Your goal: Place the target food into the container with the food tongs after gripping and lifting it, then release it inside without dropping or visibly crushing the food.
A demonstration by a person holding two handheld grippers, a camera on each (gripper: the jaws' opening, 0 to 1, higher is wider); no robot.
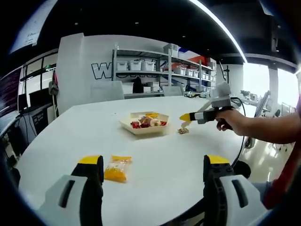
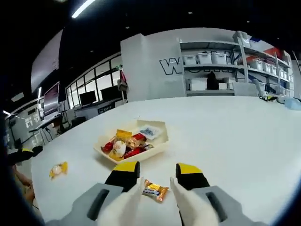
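A broad white desk [image 1: 155,155] fills the middle of both views, with shelving [image 1: 155,70] carrying white bins [image 2: 204,58] behind it in the upper part of each frame. Near the centre of the left gripper view sits a shallow cream tray [image 1: 144,127] heaped with wrapped snacks; in the right gripper view it lies left of centre. The left gripper [image 1: 153,172] rises from the bottom of its view with jaws wide apart and nothing between them; a yellow snack packet [image 1: 117,169] lies on the desk just inside the left jaw. The right gripper [image 2: 156,175] also stands with jaws open, a small orange wrapped candy [image 2: 155,190] lying on the desk between them, low in the frame; whether the jaws touch it I cannot tell. A person's hand [image 1: 231,120] holds that gripper at the right of the left gripper view.
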